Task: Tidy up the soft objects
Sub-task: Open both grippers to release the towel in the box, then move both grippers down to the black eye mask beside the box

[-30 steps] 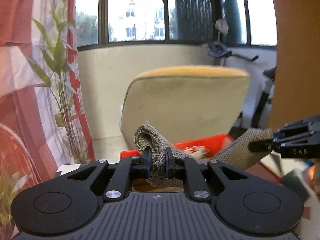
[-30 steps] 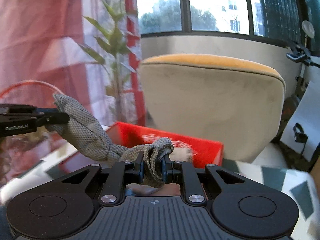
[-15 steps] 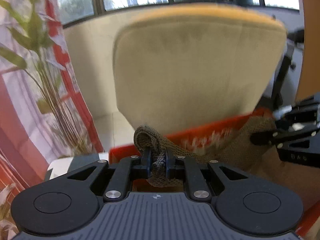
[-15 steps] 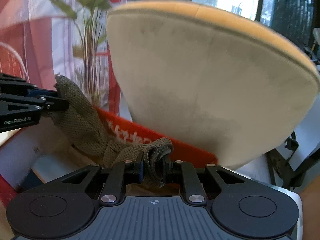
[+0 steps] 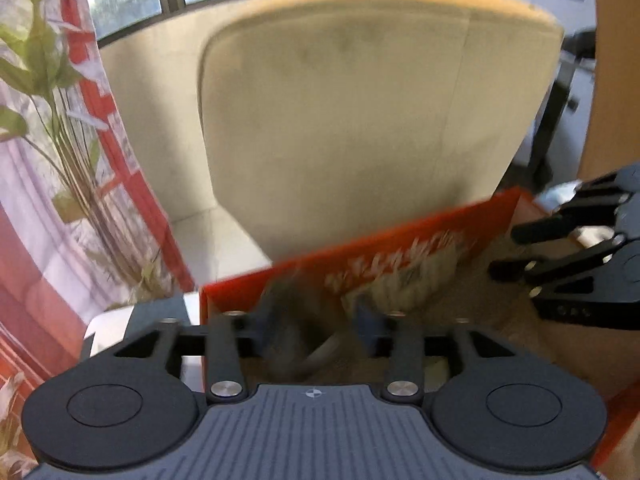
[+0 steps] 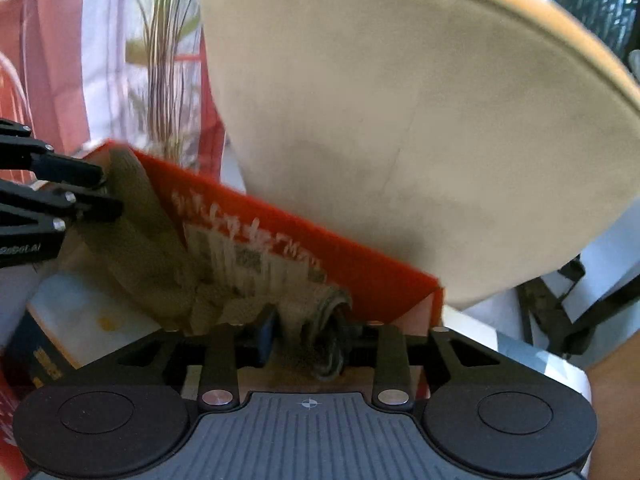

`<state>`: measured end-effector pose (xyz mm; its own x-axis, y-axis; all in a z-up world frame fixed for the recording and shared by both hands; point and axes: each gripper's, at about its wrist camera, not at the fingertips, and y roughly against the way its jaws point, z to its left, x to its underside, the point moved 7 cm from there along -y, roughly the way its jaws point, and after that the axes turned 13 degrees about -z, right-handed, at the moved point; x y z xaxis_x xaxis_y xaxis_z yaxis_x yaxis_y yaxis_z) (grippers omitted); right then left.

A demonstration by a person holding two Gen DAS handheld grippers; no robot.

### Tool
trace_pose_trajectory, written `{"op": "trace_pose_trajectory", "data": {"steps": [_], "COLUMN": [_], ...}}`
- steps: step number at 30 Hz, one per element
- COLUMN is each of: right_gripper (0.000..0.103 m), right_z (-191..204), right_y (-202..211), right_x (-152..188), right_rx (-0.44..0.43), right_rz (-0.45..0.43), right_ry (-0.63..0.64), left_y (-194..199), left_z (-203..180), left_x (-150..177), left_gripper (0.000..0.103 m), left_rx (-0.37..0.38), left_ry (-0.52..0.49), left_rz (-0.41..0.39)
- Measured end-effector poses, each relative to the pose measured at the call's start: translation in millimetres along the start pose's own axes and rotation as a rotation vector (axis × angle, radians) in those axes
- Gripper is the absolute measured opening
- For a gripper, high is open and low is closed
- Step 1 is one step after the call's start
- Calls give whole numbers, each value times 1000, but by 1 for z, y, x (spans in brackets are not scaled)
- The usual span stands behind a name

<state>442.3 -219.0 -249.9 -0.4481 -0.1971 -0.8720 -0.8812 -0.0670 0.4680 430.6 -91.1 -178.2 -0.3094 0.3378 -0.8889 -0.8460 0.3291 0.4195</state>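
An olive knitted cloth [image 6: 136,232] sags into an open red box [image 6: 360,276]. In the right wrist view my right gripper [image 6: 308,328] has its jaws opening, with a bunched end of the cloth loose between them. The other end reaches up to my left gripper [image 6: 108,192] at the left. In the left wrist view the left gripper [image 5: 318,312] is also opening, its pads well apart. A blurred piece of the cloth [image 5: 292,352] drops between them, above the red box [image 5: 400,248]. The right gripper [image 5: 504,252] shows at the right edge.
A beige chair back [image 5: 360,120] with a yellow top stands right behind the box. A leafy plant [image 5: 60,140] and a red-and-white curtain [image 5: 24,240] are at the left. A pale flat item [image 6: 80,320] lies in the box.
Both grippers came forward and down over the box, with the chair back now closer. Both pairs of jaws went from shut on the cloth to apart, and the cloth sagged into the box.
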Motion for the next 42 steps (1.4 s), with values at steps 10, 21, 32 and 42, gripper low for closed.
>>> {"op": "trace_pose_trajectory", "data": {"steps": [10, 21, 32, 42], "right_gripper": [102, 103, 103, 103], "right_z": [-20, -18, 29, 79], "right_y": [91, 200, 255, 257], "right_x": [-27, 12, 115, 187], "right_rx": [13, 10, -14, -43], "right_rz": [-277, -459, -403, -223], "right_ry": [-167, -388, -426, -315], "left_y": [89, 209, 238, 223], "left_z": [12, 7, -13, -34], "left_x": [-27, 31, 123, 196], "left_gripper": [97, 103, 103, 87], "left_rx": [41, 38, 64, 101], "left_ry": [128, 173, 256, 327], "left_rz": [-195, -285, -175, -4]}}
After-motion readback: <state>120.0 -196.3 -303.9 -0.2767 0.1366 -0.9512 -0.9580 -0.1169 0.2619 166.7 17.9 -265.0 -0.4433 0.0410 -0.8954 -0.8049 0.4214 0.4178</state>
